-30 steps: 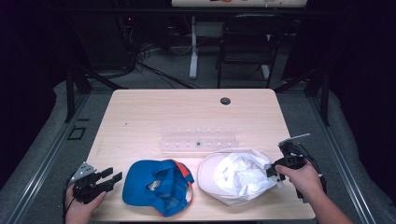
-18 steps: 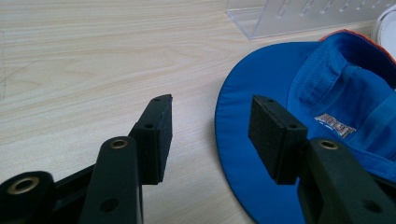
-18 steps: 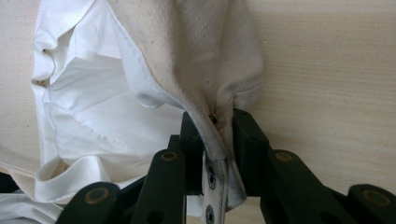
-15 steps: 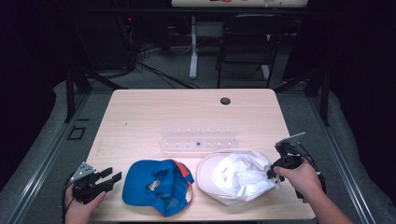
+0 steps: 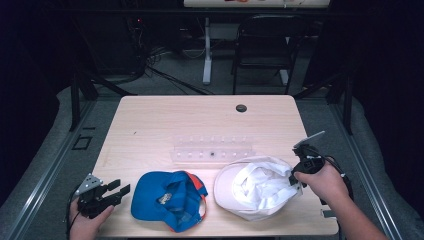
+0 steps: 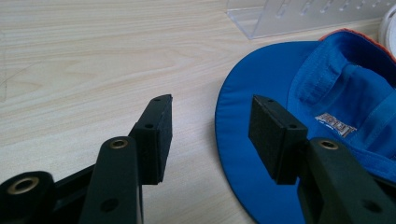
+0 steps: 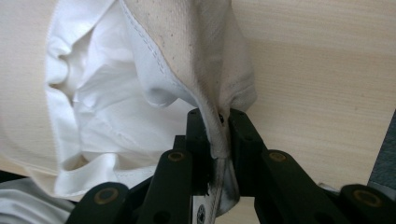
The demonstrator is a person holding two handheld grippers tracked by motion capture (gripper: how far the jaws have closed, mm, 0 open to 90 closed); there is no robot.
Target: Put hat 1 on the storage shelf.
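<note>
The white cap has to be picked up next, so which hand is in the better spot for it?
Right. The right gripper already pinches the white cap by its rim, while the left gripper sits open beside the blue cap.

Dim lab: bare wooden table, floor cables, folding chair.

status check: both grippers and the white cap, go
Right gripper jaws just closed, pinching white cap at its edge. Left gripper open, idle beside blue cap. Clear plastic rack behind the caps, nothing blocking.
</note>
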